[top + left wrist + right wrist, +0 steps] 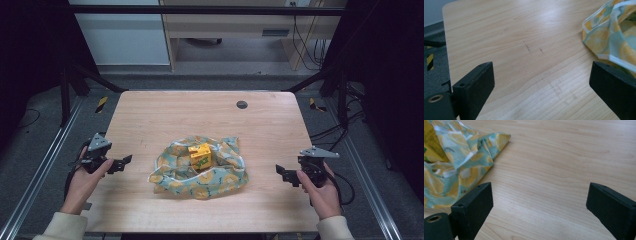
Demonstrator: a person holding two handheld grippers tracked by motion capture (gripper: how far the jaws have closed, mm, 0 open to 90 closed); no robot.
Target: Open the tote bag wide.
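Note:
A crumpled cloth (200,172) printed with lemon slices on pale teal lies in the middle of the wooden table (165,112). On it stands a small yellow box (200,156). My left gripper (124,163) hovers left of the cloth, open, with nothing between its jaws. In the left gripper view the cloth's edge (609,37) sits at the upper right, beyond the open left gripper (541,82). My right gripper (281,172) is open to the right of the cloth. In the right gripper view the cloth (456,162) and a corner of the yellow box (431,142) fill the upper left, past the open right gripper (539,202).
A dark round grommet (242,104) sits near the table's far edge. Metal frame rails (45,165) run along both sides of the table. A light wooden cabinet (240,30) and hanging cables (305,45) stand behind it.

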